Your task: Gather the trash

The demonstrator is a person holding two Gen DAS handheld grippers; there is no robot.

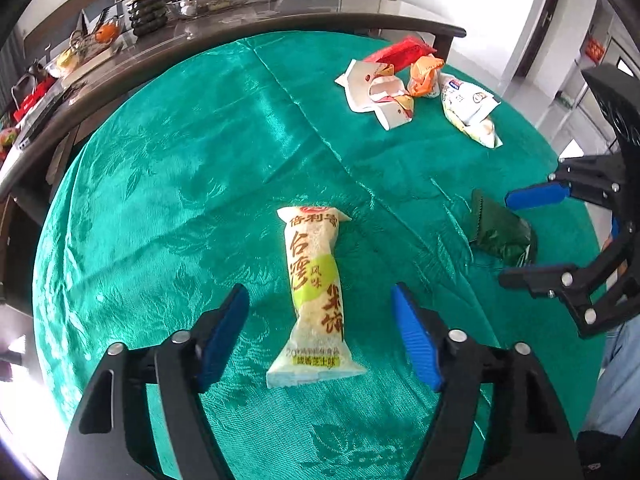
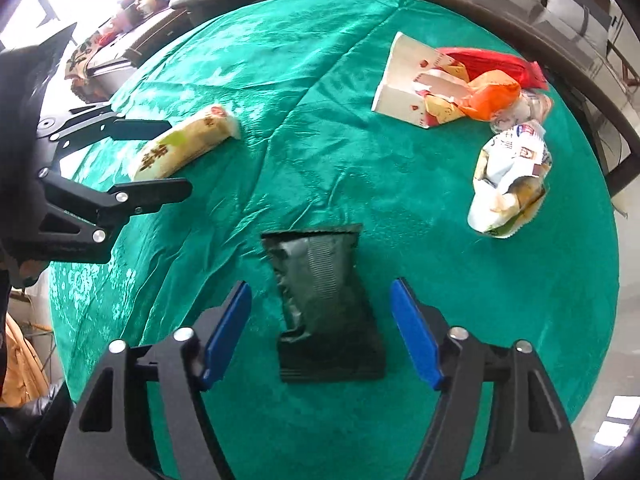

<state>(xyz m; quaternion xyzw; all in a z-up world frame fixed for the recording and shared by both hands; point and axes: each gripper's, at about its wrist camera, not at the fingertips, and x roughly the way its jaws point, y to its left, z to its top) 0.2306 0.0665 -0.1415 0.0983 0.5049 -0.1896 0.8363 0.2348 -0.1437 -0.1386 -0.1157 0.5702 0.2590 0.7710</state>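
left fingers (image 1: pixel 256 332) apart, straddling yellow packet (image 1: pixel 316 296), pads clear of it; packet flat on green worktop (image 1: pixel 180 160). right fingers (image 2: pixel 412 332) apart, either side of dark wrapper (image 2: pixel 320 296), not touching; litter pile (image 2: pixel 460 88) at far edge.

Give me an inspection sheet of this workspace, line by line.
Surface: round table under a wrinkled green cloth.
Job's things: yellow snack pack and dark wrapper lie flat, apart; wrapper pile and a white crumpled bag at the far side.
Clutter: nothing seen on the cloth beyond the trash.
Grippers: left gripper open around the snack pack; right gripper open around the dark wrapper; pads clear of both.
Cables: nothing seen.
Surroundings: crowded sideboard behind.
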